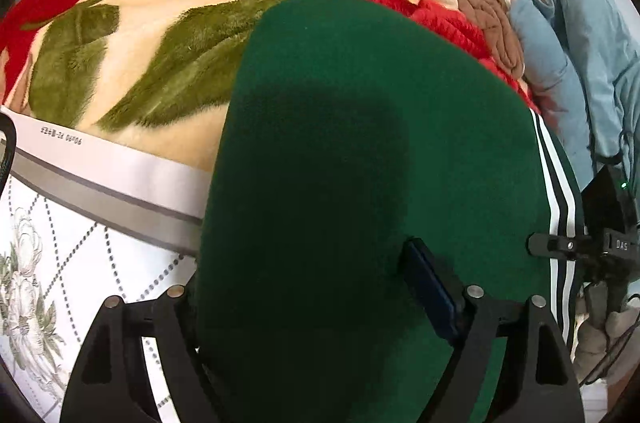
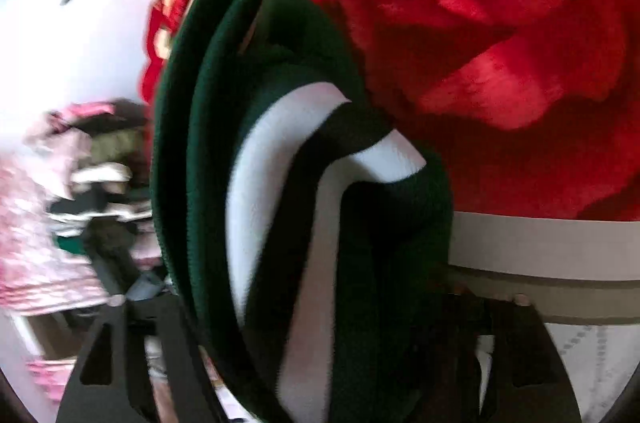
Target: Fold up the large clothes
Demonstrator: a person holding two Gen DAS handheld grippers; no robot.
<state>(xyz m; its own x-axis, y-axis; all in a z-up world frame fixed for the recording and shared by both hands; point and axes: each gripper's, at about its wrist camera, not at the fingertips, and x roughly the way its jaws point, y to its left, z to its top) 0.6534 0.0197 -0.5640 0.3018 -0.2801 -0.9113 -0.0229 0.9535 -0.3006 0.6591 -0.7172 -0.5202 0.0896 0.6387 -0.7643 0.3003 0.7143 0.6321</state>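
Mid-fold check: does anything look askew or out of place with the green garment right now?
Nothing damaged. The green garment is bunched in uneven layers at the right gripper, its white stripes curling instead of lying flat.

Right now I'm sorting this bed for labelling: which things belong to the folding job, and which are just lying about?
Belongs to the job:
- green garment with white stripes, between both grippers' fingers
- left gripper
- right gripper

Just lying about:
- floral blanket
- brown cloth
- blue padded jacket
- blurred pile of clothes
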